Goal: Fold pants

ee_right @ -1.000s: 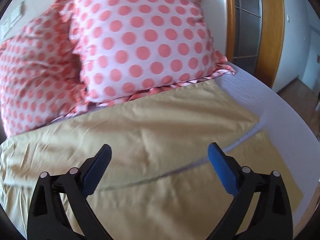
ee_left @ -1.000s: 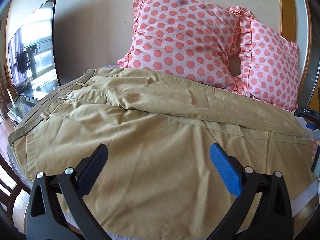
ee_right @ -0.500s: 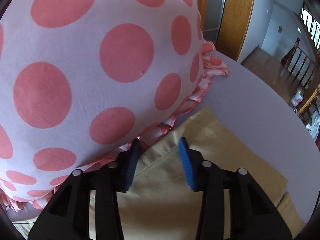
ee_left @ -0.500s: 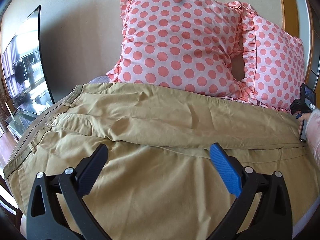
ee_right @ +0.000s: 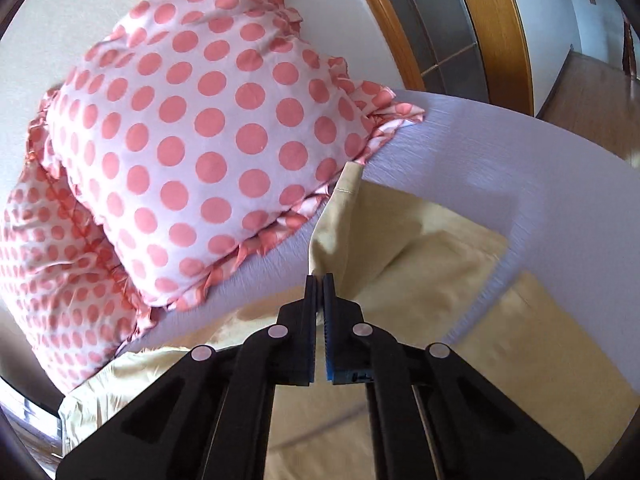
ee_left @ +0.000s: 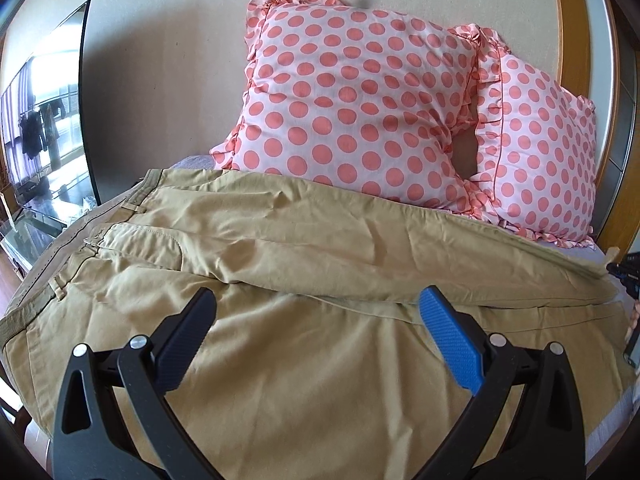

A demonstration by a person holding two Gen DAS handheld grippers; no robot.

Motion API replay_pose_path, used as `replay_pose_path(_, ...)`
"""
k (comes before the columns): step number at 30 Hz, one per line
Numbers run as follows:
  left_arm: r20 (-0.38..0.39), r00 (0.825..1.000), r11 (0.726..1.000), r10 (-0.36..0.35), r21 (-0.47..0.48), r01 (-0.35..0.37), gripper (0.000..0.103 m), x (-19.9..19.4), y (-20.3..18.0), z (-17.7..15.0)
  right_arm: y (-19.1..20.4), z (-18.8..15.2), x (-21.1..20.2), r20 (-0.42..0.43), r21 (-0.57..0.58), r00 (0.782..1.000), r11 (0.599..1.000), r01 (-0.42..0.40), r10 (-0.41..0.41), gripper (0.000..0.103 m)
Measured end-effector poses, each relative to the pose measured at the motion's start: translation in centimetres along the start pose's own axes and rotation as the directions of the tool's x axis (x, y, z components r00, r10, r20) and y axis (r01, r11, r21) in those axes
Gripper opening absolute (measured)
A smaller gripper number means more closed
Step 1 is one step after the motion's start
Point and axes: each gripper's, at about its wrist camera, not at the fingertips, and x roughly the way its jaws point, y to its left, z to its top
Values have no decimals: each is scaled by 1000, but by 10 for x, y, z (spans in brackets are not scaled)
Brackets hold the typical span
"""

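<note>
Khaki pants (ee_left: 304, 264) lie spread across the bed, waistband at the left, legs running right. My left gripper (ee_left: 316, 328) is open and empty, hovering above the seat and thigh of the pants. My right gripper (ee_right: 319, 282) is shut on the hem corner of the far pant leg (ee_right: 340, 216) and holds it lifted off the bed beside the pillow; the rest of the legs (ee_right: 440, 264) lie below it. The right gripper's edge (ee_left: 628, 276) shows at the far right of the left wrist view.
Two pink polka-dot pillows (ee_left: 352, 104) (ee_right: 208, 136) lean on the wall at the head of the bed. The lilac bed sheet (ee_right: 500, 160) extends right. A TV (ee_left: 44, 112) stands left; a wooden door frame (ee_right: 500, 28) is right.
My right gripper closed on the far leg's hem corner and lifted it away from the pillow. My left gripper pulled back slightly, still open.
</note>
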Motion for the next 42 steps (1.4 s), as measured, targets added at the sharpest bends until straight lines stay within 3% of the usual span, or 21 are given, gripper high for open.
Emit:
replay_pose_path(3, 10, 1000, 1000, -27, -8, 27, 101, 0, 0, 7, -5, -12, -8, -79, 103, 996, 994, -24, 32, 4)
replay_pose_path(5, 8, 999, 999, -33, -8, 33, 101, 1, 0, 10, -12, -15, -9, -126, 163, 992, 987, -6, 27, 11)
replay_pose_path(7, 7, 1000, 1000, -19, -9, 19, 101, 0, 1, 11, -9, -15, -4, -149, 188, 988, 982, -8, 37, 28)
replay_pose_path(8, 7, 1000, 1000, -17, -10, 17, 101, 0, 2, 11, -10, -16, -4, -156, 194, 987, 981, -9, 40, 30)
replay_pose_path(12, -6, 1000, 1000, -20, -18, 19, 101, 3, 7, 12, -11, -16, 7, -167, 244, 984, 969, -28, 70, 31)
replay_pose_path(14, -9, 999, 999, -33, -17, 33, 101, 6, 9, 14, -16, -17, 16, -160, 272, 983, 961, -43, 89, 30)
replay_pose_path(16, -16, 999, 999, -50, -16, 50, 101, 10, 11, 17, -23, -17, 21, -136, 289, 982, 953, -88, 132, 2)
replay_pose_path(21, -49, 996, 997, -78, -24, 77, 101, 30, 24, 36, -37, -22, -19, -12, 247, 974, 945, -216, 225, 2)
replay_pose_path(26, -134, 987, 994, -91, -77, 81, 100, 77, 46, 65, -52, -34, -68, 66, 208, 957, 934, -290, 283, 2)
replay_pose_path(30, -231, 966, 980, -112, -186, 70, 84, 132, 63, 83, -48, -38, -81, 77, 170, 955, 940, -294, 285, 2)
replay_pose_path(32, -259, 960, 972, -112, -230, 51, 80, 155, 69, 90, -45, -37, -83, 81, 154, 955, 943, -294, 285, 2)
replay_pose_path(35, -286, 956, 975, -62, -221, -3, 73, 189, 71, 105, -43, -34, -84, 84, 142, 954, 944, -299, 289, 2)
replay_pose_path(37, -325, 946, 976, -12, -210, -60, 58, 212, 76, 111, -44, -35, -84, 84, 144, 954, 944, -298, 289, 2)
replay_pose_path(38, -359, 933, 970, -8, -228, -79, 30, 223, 82, 109, -44, -35, -84, 81, 146, 953, 943, -300, 291, 2)
replay_pose_path(39, -396, 918, 960, -25, -267, -89, 8, 230, 89, 105, -45, -35, -83, 75, 150, 952, 940, -305, 297, 2)
replay_pose_path(40, -405, 913, 948, -51, -306, -83, 7, 230, 95, 101, -46, -35, -82, 72, 152, 952, 940, -305, 298, 2)
replay_pose_path(42, -358, 931, 948, -65, -314, -55, 6, 207, 100, 96, -48, -35, -85, 75, 148, 953, 942, -300, 292, 2)
